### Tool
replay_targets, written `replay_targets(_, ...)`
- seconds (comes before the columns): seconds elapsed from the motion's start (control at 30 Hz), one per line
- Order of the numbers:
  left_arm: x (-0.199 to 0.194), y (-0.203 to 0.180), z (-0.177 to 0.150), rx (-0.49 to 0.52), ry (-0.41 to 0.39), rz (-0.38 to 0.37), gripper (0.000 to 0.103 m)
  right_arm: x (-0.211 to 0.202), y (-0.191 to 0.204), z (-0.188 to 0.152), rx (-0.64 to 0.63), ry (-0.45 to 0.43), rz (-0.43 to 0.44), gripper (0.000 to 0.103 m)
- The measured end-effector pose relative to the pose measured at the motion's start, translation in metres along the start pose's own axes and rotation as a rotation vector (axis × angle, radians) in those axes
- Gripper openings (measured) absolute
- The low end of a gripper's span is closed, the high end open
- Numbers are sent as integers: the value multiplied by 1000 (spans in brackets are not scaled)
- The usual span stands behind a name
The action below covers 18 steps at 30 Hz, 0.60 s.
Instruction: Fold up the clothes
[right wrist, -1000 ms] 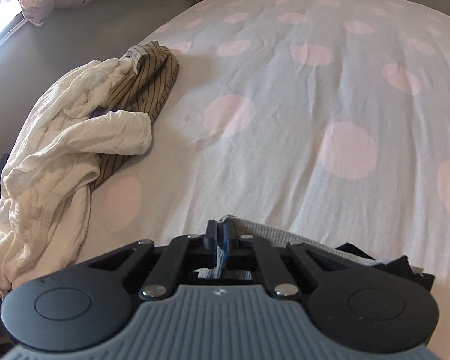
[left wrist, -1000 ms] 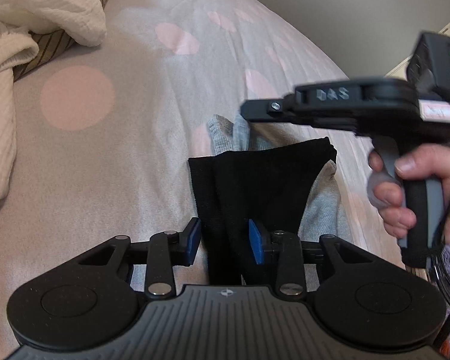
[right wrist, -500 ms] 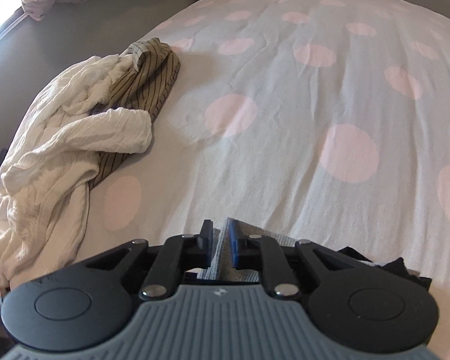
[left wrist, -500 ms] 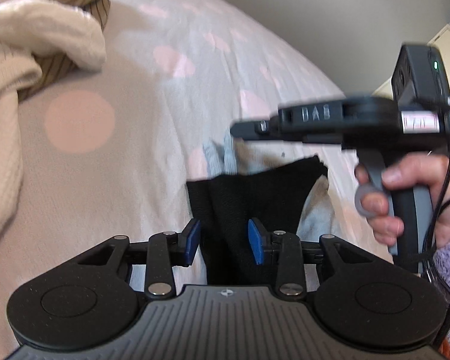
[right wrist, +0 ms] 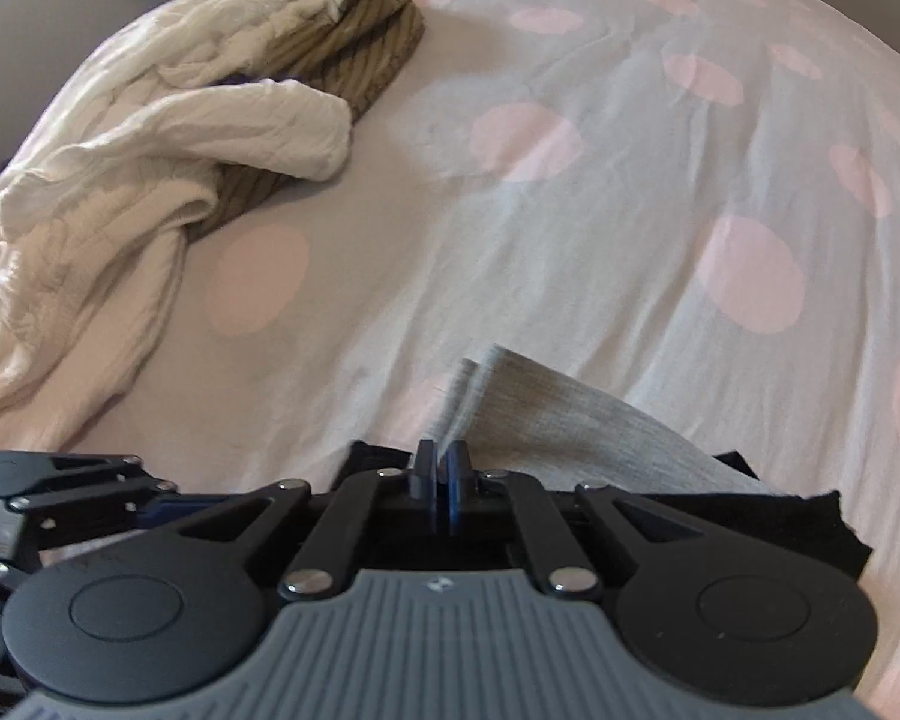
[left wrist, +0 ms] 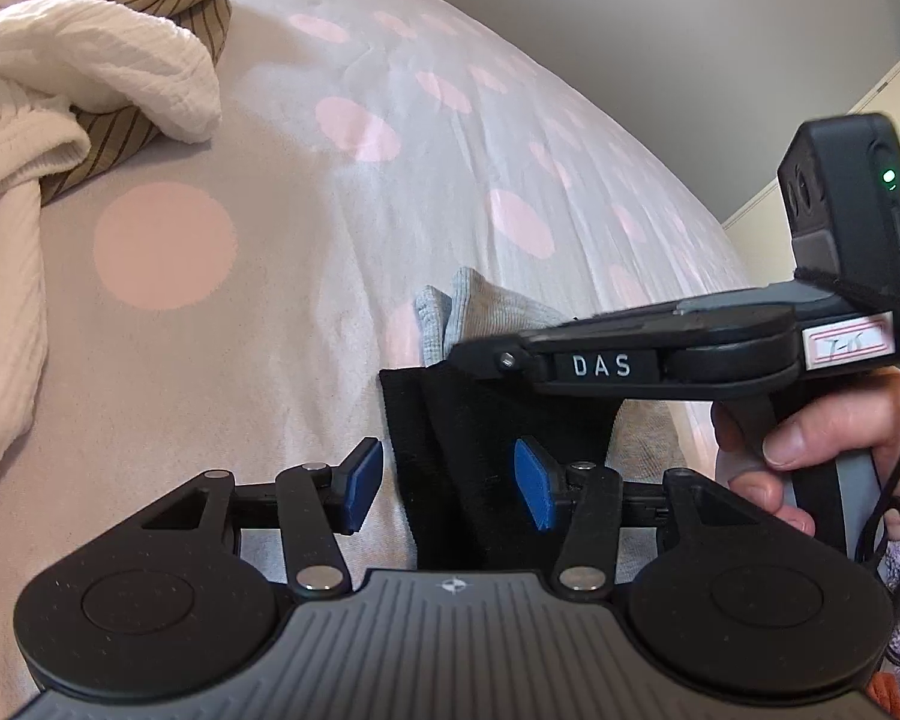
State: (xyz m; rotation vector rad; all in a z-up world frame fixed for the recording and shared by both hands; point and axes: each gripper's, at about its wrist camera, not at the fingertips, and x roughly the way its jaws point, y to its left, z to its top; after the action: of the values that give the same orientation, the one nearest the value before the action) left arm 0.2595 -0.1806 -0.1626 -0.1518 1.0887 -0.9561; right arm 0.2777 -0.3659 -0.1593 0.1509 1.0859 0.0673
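Black cloth (left wrist: 480,450) lies folded on the bed (left wrist: 330,300) right in front of the left gripper (left wrist: 450,483), over a grey cloth (left wrist: 486,312) whose ribbed corner sticks out beyond it. A second ago the left gripper's blue pads (left wrist: 363,483) stood closer in on the black cloth's near edge; now its jaws are opening, one pad off to the left over bare sheet, the other above the black fabric, neither pressing on it. The right gripper (right wrist: 441,489) has swung in lower and closer across the left view, its side marked DAS now covering the far edge of the black cloth. A second ago its jaws were pinched on the grey edge, half a second ago slightly parted; now they are clenched on the grey cloth (right wrist: 570,420), and a flap of it rises tilted from between them.

A hand (left wrist: 810,450) grips the right gripper's handle, with a cable hanging beside it. Far left on the bed sits a heap: a white crinkled cloth (right wrist: 150,150) tangled over an olive striped cloth (right wrist: 354,42), well apart from the folding spot.

The sheet is pale grey with large pink dots, lightly creased. The grey cloth is a fine ribbed knit; the black is matte and dense, with a straight edge.
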Motion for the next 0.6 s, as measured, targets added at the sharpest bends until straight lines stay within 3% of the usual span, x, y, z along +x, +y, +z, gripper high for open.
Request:
replay_targets(0.2, 1, 1, 1, -10, 0, -2, 46, -11, -2, 9, 60, -55, -19, 6)
replay_targets(0.6, 4, 2, 0, 2, 21, 17, 56, 4, 1, -22, 86, -39, -60, 8)
